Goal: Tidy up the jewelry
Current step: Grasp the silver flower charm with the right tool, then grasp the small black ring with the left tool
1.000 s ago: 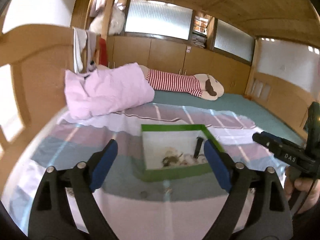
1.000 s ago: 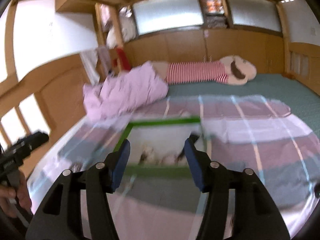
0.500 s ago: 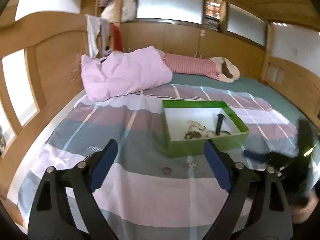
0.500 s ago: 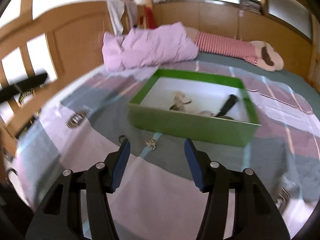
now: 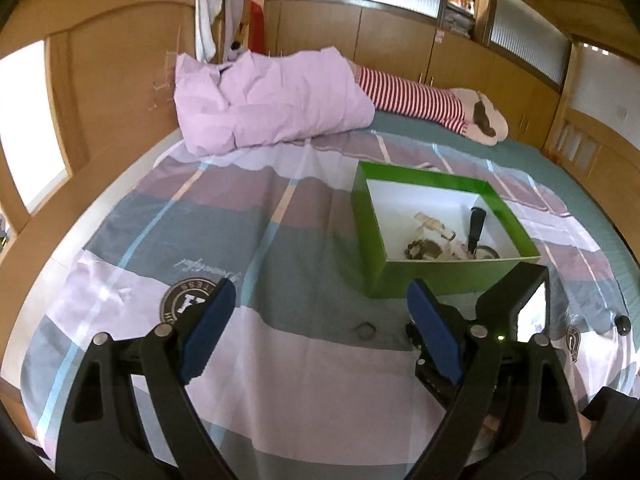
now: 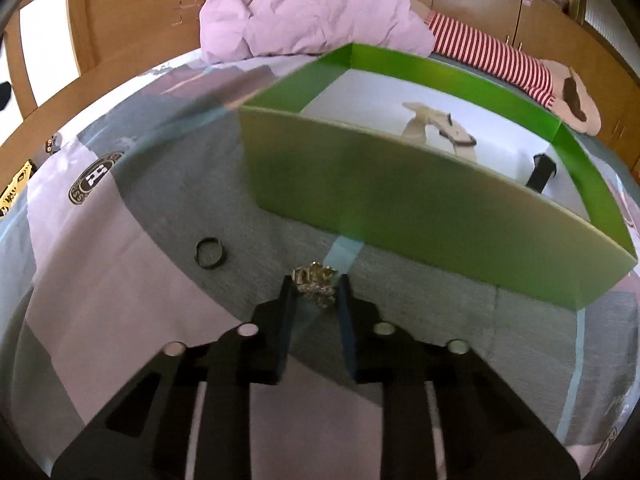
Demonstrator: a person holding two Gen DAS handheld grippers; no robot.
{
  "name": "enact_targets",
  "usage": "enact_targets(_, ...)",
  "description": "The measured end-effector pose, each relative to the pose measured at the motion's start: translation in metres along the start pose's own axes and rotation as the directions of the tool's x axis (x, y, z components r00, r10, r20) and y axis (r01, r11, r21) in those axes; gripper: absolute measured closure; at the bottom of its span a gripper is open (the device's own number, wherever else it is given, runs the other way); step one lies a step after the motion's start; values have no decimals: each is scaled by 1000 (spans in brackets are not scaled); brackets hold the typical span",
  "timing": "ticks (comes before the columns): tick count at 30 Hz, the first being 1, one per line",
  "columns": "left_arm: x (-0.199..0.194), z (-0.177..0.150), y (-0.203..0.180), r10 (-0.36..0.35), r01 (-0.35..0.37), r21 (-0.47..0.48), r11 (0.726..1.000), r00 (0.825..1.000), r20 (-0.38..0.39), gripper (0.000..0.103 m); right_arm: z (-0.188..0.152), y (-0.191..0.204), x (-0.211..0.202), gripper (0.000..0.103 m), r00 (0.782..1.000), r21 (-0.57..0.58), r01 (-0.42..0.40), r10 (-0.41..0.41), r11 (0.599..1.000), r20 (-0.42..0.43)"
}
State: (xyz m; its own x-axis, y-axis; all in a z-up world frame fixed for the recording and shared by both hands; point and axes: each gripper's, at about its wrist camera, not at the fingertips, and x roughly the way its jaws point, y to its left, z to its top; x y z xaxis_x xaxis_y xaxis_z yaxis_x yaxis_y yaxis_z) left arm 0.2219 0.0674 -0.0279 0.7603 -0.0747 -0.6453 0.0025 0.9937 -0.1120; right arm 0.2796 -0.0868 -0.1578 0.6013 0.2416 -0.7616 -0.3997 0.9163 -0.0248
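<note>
A green box (image 5: 440, 276) (image 6: 400, 184) with a white inside stands on the striped bedspread and holds a beige watch (image 6: 436, 124), a black stick (image 5: 476, 226) and other trinkets. In front of it lie a dark ring (image 6: 210, 258) (image 5: 366, 330) and a silvery trinket (image 6: 314, 284). My right gripper (image 6: 316, 285) is down on the bedspread, its jaws closing with the silvery trinket between the fingertips and touching both. My left gripper (image 5: 316, 304) hangs open above the bedspread, left of the right gripper's body (image 5: 512, 320), with nothing between its fingers.
A crumpled pink duvet (image 5: 272, 100) and a striped plush toy (image 5: 420, 100) lie at the head of the bed. Wooden panels (image 5: 112, 80) close off the left side. A small black object (image 5: 622, 323) lies on the bedspread at the right.
Both grippers came down toward the bedspread. The right one dropped in front of the green box and narrowed its jaws around the silvery trinket. The left stayed wide open.
</note>
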Motion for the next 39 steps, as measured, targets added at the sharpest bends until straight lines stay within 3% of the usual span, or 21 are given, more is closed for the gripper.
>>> enact_targets(4, 22, -6, -4, 8, -8, 14, 1000, 1000, -29, 21, 3, -8, -25, 82, 999, 38, -13, 11, 999, 47)
enact_targets(8, 49, -24, -13, -25, 29, 34, 999, 996, -90, 28, 7, -27, -80, 82, 996, 100, -26, 17, 995, 89)
enact_targets(14, 87, -54, -44, -46, 68, 144, 987, 987, -154, 40, 6, -42, -142, 82, 987, 112, -79, 62, 991, 147)
enact_targets(18, 107, -64, -63, -44, 78, 201, 976, 985, -166, 44, 1, -52, -148, 82, 986, 114, -95, 78, 989, 146)
enact_targets(22, 126, -65, -61, -29, 65, 179, 982, 979, -201, 51, -1, -64, -152, 82, 987, 132, -94, 75, 987, 143)
enact_targets(25, 127, -58, -51, -16, 42, 130, 991, 980, -197, 65, 0, -68, -155, 82, 986, 132, -99, 79, 986, 148)
enact_targets(27, 131, -58, -47, -21, 45, 115, 992, 979, -202, 67, 0, -71, -158, 82, 984, 132, -102, 81, 986, 156)
enact_targets(30, 130, -60, -53, 1, 30, 155, 987, 981, -195, 70, 0, -73, -162, 82, 983, 139, -104, 81, 985, 166)
enact_targets(33, 127, -61, -55, -7, 41, 171, 984, 981, -193, 82, 0, -75, -161, 82, 984, 139, -98, 75, 985, 163)
enact_targets(39, 120, -62, -52, -20, 53, 175, 983, 983, -182, 82, 1, -76, -165, 82, 984, 137, -83, 60, 987, 167)
